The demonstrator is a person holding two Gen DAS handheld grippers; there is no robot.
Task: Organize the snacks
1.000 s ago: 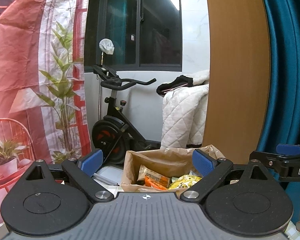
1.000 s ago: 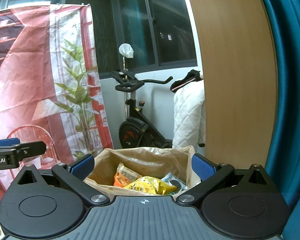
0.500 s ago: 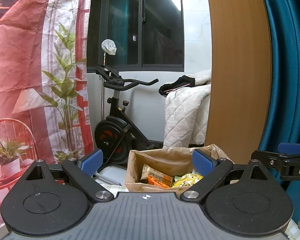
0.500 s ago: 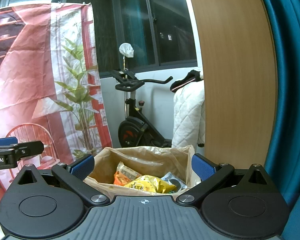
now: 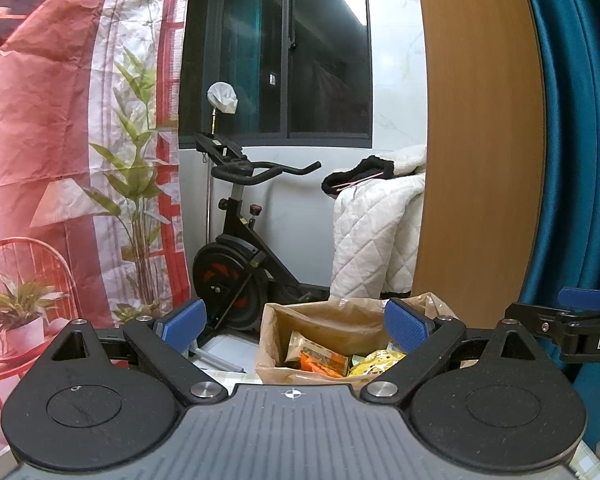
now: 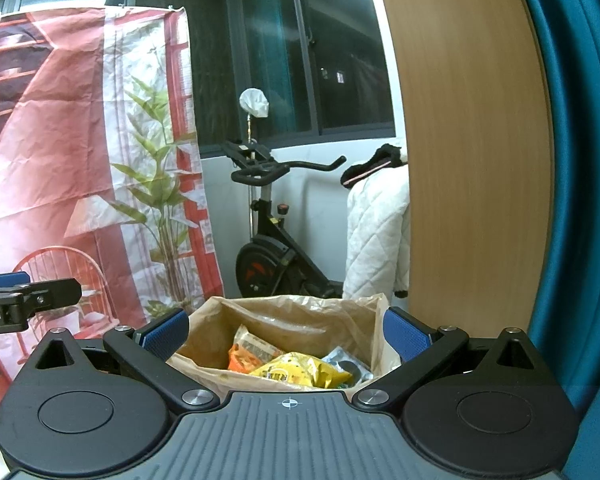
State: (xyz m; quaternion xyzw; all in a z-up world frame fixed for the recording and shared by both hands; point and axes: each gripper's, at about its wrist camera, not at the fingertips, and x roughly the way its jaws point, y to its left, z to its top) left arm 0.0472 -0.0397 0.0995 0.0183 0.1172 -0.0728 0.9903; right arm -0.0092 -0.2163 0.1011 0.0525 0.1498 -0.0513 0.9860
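A brown paper bag (image 5: 332, 316) (image 6: 300, 316) stands open in front of both grippers, with snack packets inside: an orange packet (image 5: 324, 361) (image 6: 252, 354), a yellow packet (image 5: 374, 361) (image 6: 300, 374) and a silvery-blue packet (image 6: 346, 364). My left gripper (image 5: 294, 328) is open, its blue pads wide apart with nothing between them. My right gripper (image 6: 286, 330) is open too and frames the bag's mouth. The right gripper's side (image 5: 572, 326) shows at the right edge of the left wrist view; the left gripper's side (image 6: 24, 298) shows at the left edge of the right wrist view.
Behind the bag stand a black exercise bike (image 5: 240, 264) (image 6: 276, 248), a white quilt (image 5: 374, 240) (image 6: 376, 240) and a wooden panel (image 5: 476, 140) (image 6: 472, 140) beside a teal curtain (image 5: 580, 120). A red printed backdrop (image 5: 60, 140) (image 6: 80, 140) hangs at left. A tiled tabletop (image 5: 236, 378) lies under the bag.
Both views have crept slightly: the bag sits a little further right in the left wrist view. Both grippers stay open and empty.
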